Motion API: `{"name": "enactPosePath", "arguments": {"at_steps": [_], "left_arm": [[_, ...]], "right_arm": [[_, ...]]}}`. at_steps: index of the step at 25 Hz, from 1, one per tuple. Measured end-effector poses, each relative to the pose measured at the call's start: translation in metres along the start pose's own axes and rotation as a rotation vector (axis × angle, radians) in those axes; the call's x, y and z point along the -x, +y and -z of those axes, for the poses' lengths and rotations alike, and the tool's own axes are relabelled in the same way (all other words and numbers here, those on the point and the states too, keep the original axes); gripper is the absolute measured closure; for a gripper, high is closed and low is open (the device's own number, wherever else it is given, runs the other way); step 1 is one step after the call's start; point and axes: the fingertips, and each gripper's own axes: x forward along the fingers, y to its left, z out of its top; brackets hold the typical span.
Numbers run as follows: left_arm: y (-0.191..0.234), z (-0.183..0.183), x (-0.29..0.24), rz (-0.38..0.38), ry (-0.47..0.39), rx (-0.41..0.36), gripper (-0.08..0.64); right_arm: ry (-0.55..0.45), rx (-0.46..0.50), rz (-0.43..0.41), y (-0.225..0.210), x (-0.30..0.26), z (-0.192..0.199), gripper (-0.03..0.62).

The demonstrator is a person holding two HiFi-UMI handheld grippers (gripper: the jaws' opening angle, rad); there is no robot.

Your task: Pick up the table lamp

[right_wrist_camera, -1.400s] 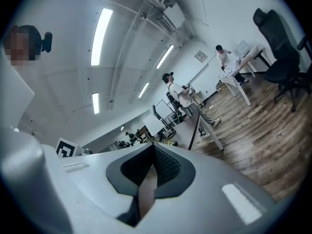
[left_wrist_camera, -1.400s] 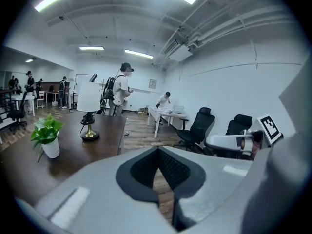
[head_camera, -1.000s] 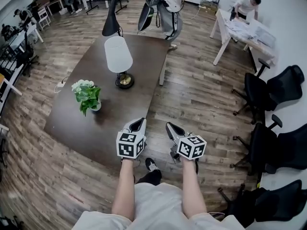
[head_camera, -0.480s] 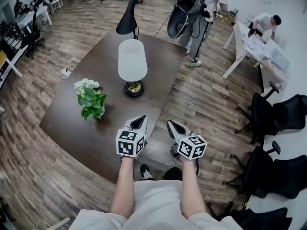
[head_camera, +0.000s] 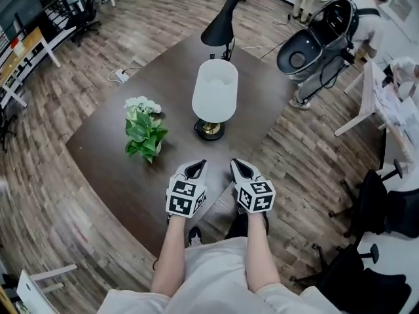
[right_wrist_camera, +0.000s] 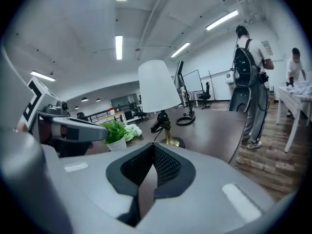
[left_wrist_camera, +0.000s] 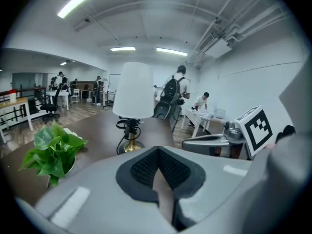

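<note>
My left gripper (head_camera: 196, 166) and right gripper (head_camera: 237, 166) hover side by side over the near edge of the dark brown wooden table (head_camera: 105, 146), both clenched on nothing. Beyond them the white-shaded, brass-based table lamp (head_camera: 214, 100) stands upright, with a green potted plant (head_camera: 145, 131) to its left. A black desk lamp (head_camera: 222, 26) seems to stand at the far edge.

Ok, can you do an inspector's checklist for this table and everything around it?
Surface: dark brown wooden table, three items on it.
Job's things: white-shaded table lamp with a brass base, upright, untouched.
Clutter: green potted plant with white flowers left of the lamp; black desk lamp at the far edge.
Grippers: left hand-held gripper and right hand-held gripper, jaws together, empty, short of the lamp.
Cables: black cord looped beside the lamp's stem; white power strip on the floor.
Surroundings: wood plank floor, black office chairs, person with a backpack.
</note>
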Motion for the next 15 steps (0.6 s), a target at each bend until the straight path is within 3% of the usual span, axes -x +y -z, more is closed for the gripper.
{"name": "enactPosePath", "arguments": {"at_steps": [5,15], "left_arm": [[0.036,-0.017,-0.029,-0.149,-0.016,0.076,0.56],[0.06,-0.03,-0.077,-0.406,0.008,0.201,0.56]], "right_arm": [[0.084,0.128,-0.096,-0.026,-0.071,-0.007,0.565],[0.159,0.319,-0.298,-0.05,-0.171,-0.015,0.522]]}}
